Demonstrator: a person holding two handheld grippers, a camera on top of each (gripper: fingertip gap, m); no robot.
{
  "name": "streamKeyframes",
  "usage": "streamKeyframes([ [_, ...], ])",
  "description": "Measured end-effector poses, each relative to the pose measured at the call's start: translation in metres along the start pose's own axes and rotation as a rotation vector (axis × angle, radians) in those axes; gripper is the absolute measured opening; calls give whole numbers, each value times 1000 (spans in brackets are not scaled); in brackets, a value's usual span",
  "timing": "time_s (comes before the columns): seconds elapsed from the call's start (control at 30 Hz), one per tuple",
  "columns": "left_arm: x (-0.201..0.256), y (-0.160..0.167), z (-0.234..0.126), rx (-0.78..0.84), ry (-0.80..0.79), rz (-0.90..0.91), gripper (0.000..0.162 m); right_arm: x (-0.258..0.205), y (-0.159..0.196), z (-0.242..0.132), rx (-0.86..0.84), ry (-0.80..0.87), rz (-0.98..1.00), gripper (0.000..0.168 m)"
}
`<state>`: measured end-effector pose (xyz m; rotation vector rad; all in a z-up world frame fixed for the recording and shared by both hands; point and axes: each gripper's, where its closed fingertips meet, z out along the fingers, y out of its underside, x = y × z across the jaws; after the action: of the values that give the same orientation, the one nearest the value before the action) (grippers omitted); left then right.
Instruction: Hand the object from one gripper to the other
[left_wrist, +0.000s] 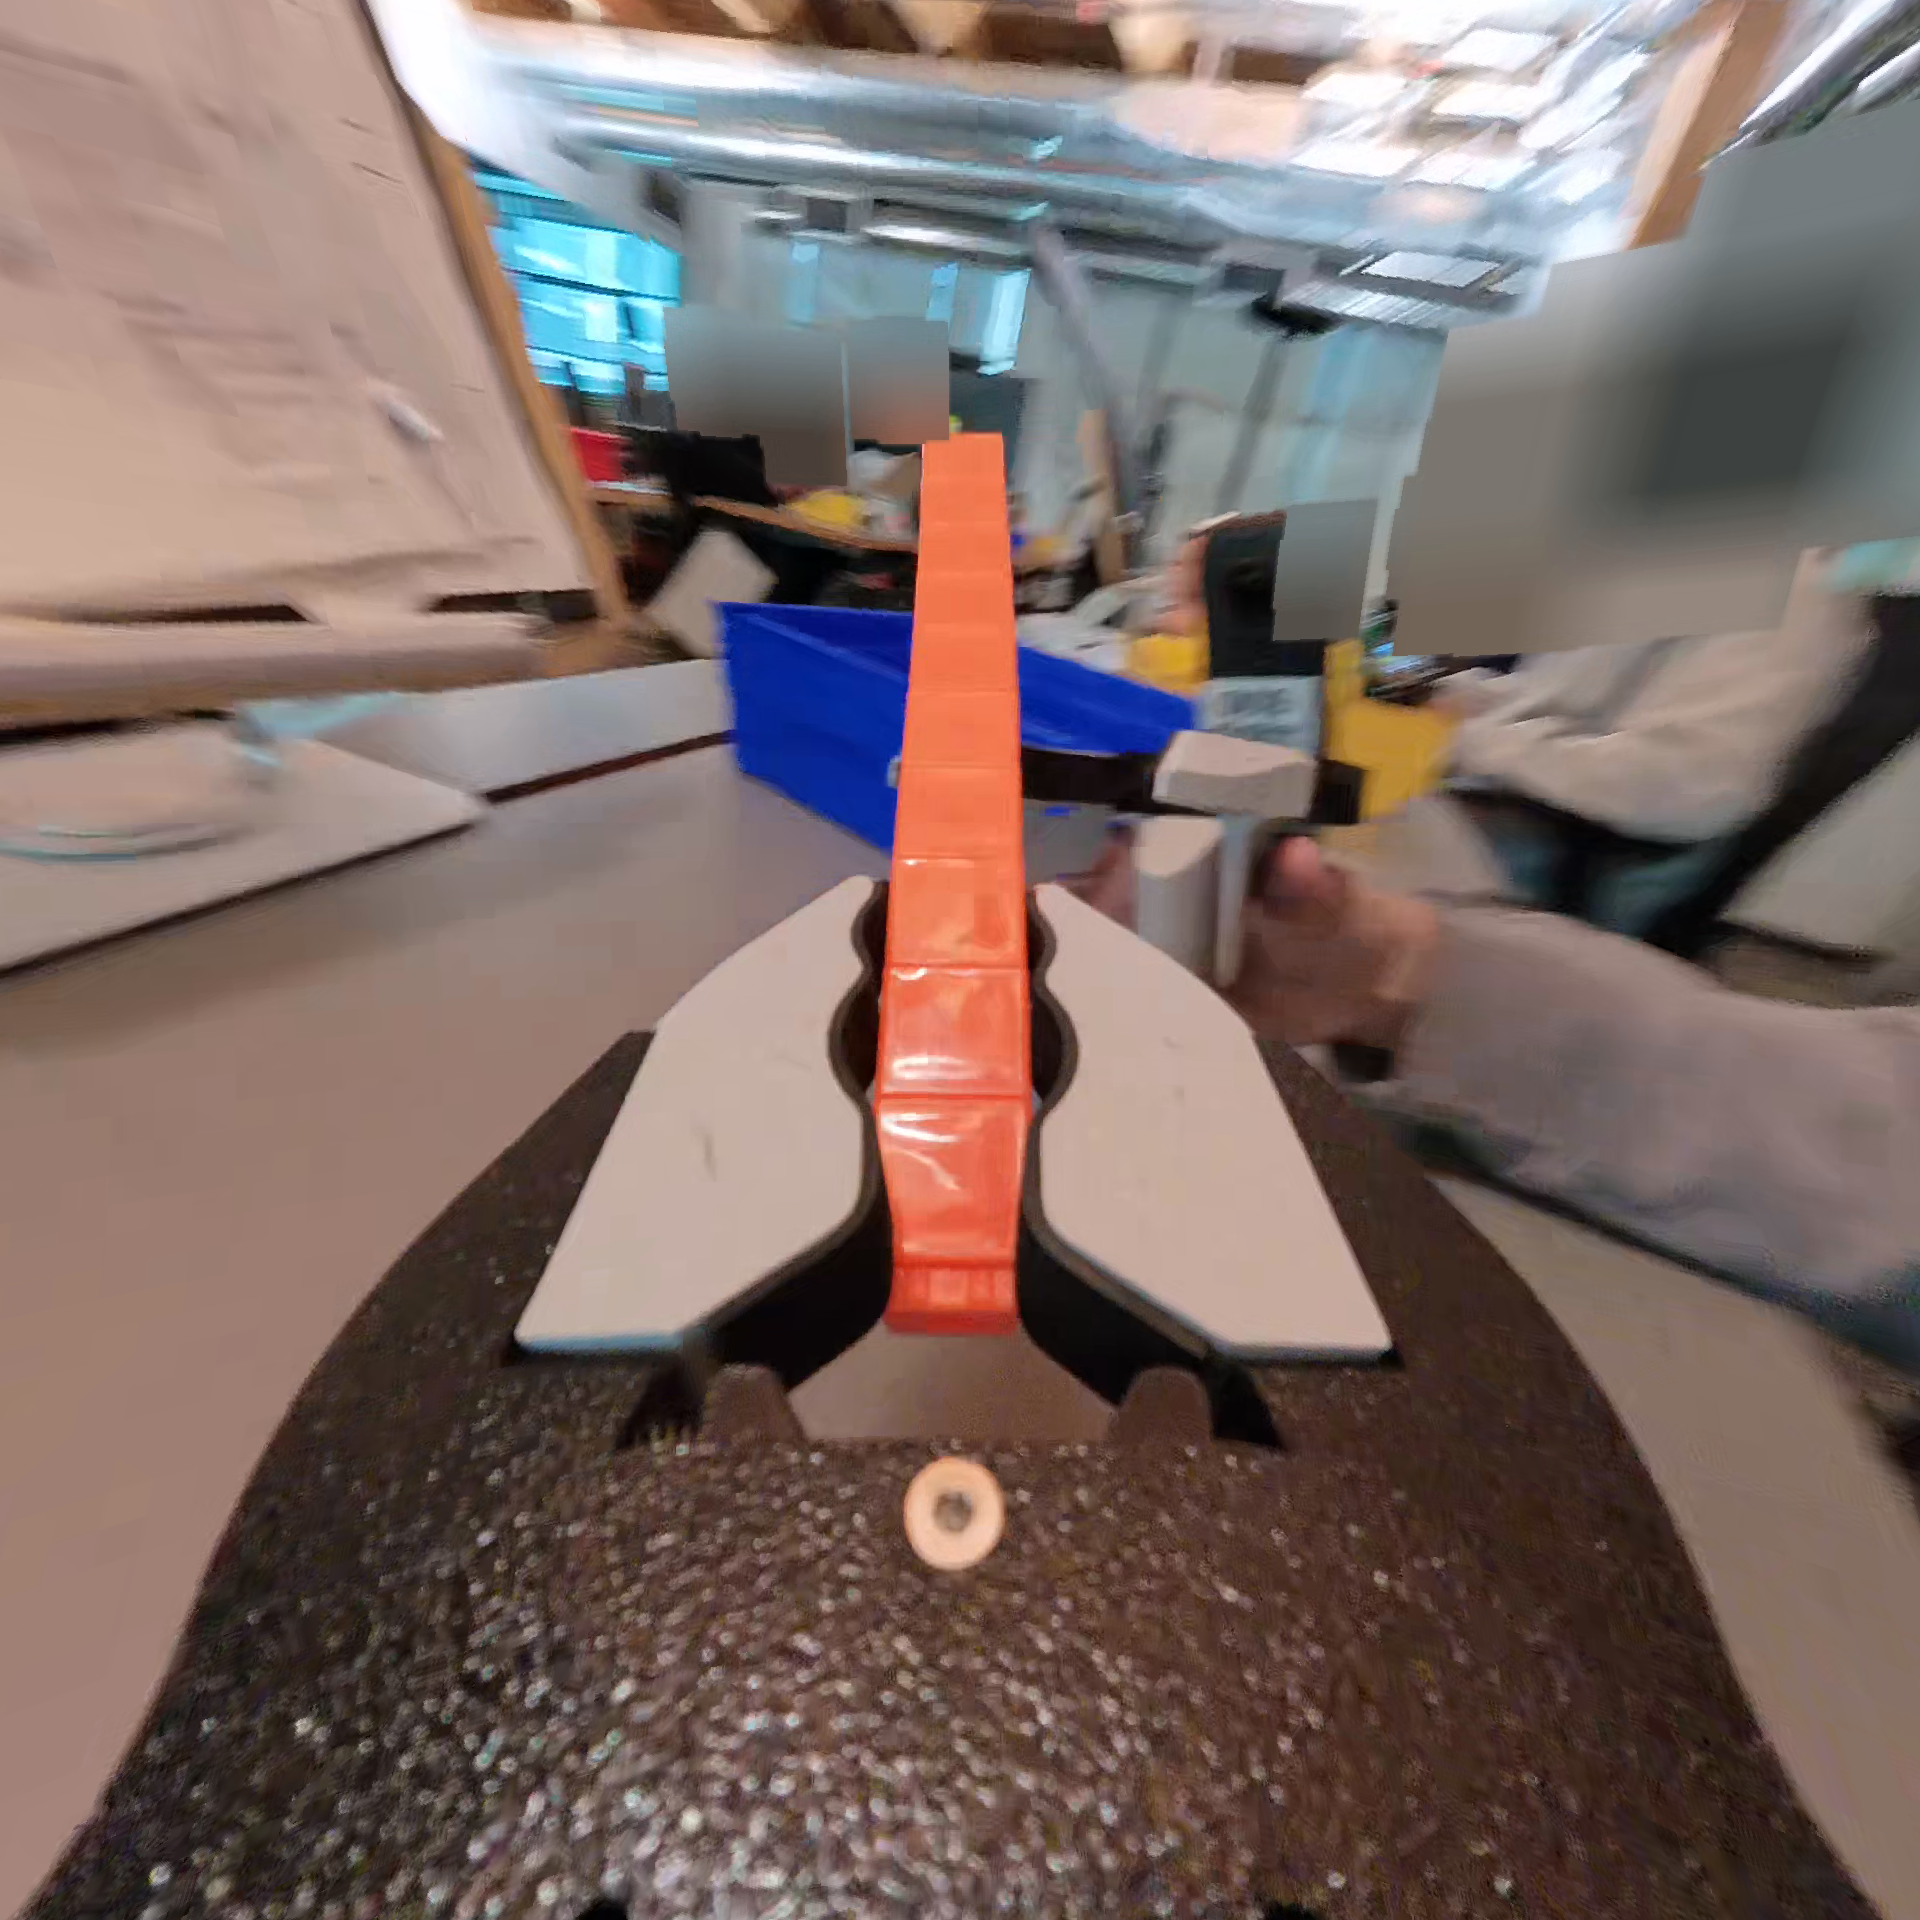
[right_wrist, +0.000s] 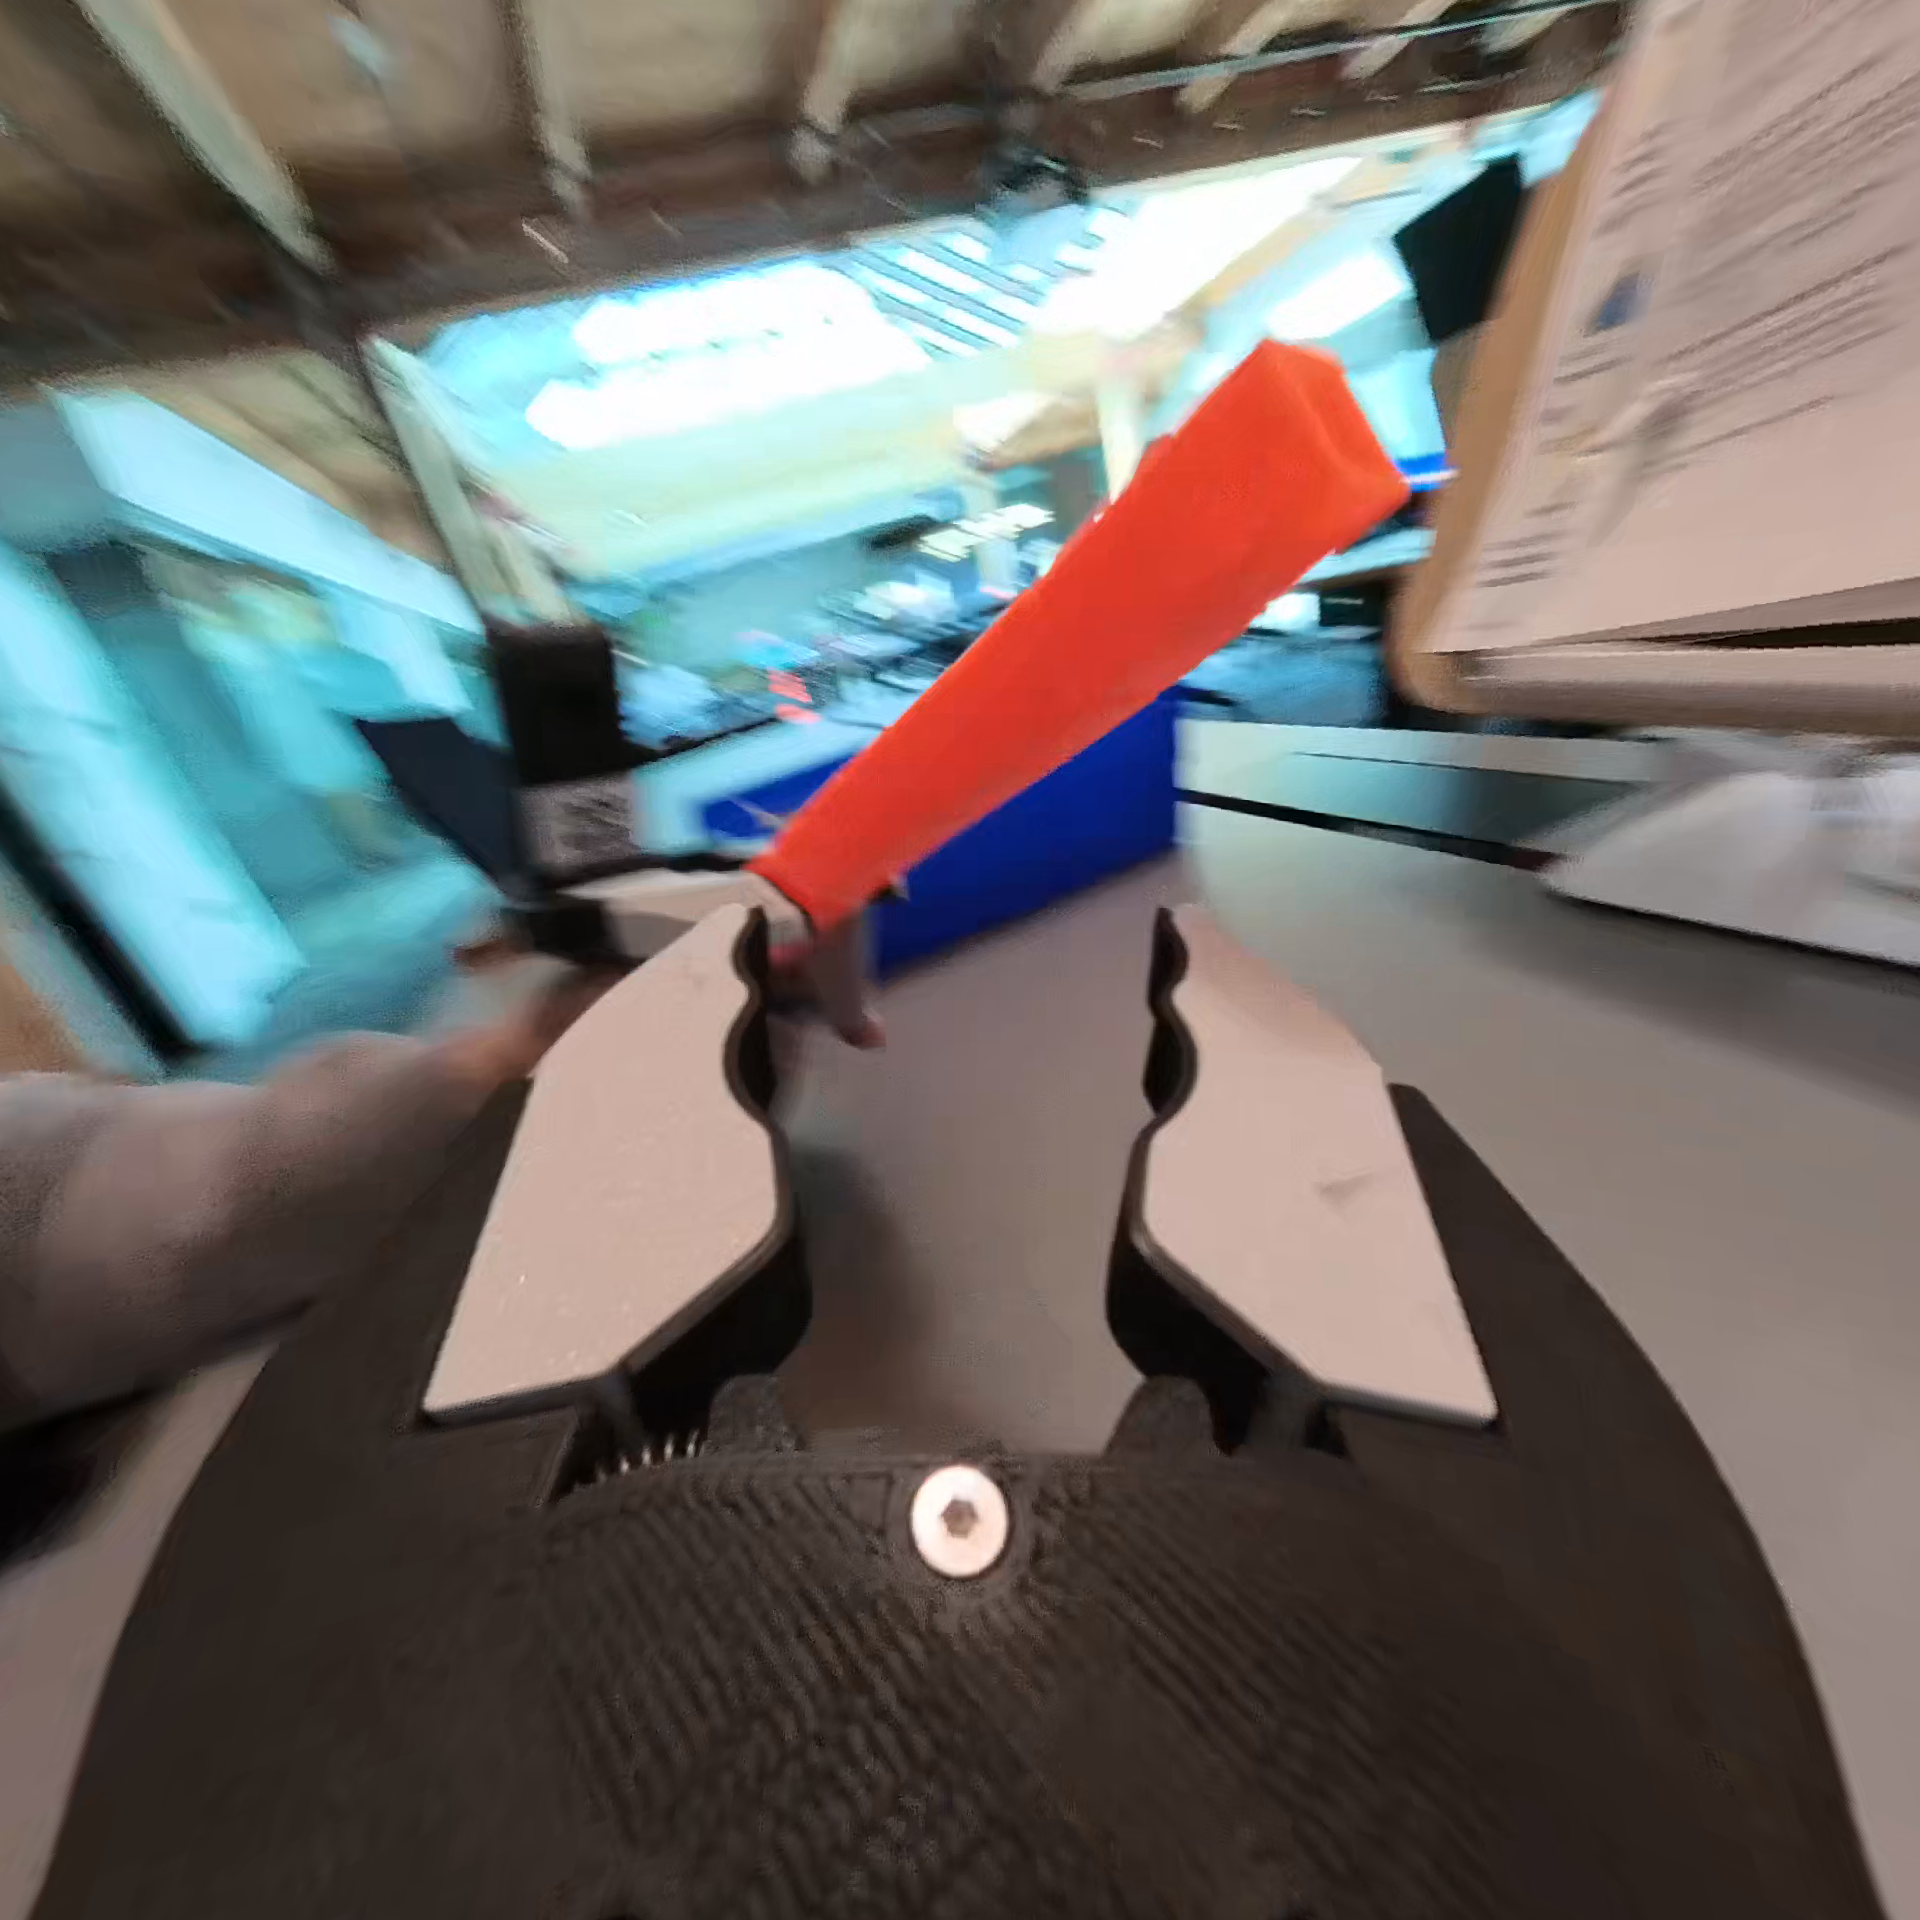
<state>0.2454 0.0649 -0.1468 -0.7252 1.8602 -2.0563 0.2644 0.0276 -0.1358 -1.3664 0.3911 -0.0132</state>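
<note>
The orange bar (left_wrist: 956, 935), a long segmented stick of square blocks, sits clamped between the two grey fingers of my left gripper (left_wrist: 954, 904), its near end tucked back toward the gripper body and the rest running straight out ahead, above the grey desk (left_wrist: 312, 1091). In the right wrist view I see the same orange bar (right_wrist: 1081, 644) slanting up to the right, its low end just beyond my left fingertip. My right gripper (right_wrist: 956, 925) stands wide apart with nothing between its fingers, only bare desk (right_wrist: 1455, 1039) beneath. From the left view the right gripper (left_wrist: 1226, 774) shows off to the right of the bar, held in a hand (left_wrist: 1330, 956) with a grey sleeve. A blue bin (left_wrist: 821, 707) stands on the desk behind the bar.
</note>
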Motion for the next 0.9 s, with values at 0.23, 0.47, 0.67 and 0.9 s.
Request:
streamKeyframes([
  [0.23,-19,17,-1,-224,-264,260,23,42,-9,-17,-306,657,-1340,97],
  [0.47,6,21,10,-253,-185,348,23,37,3,-4,-436,662,-1686,52],
  [0.67,14,14,11,-175,-121,309,24,45,10,-10,-487,611,-1561,24],
  [0.9,29,-35,-6,187,-56,343,70,33,26,-3,-414,437,-919,23],
])
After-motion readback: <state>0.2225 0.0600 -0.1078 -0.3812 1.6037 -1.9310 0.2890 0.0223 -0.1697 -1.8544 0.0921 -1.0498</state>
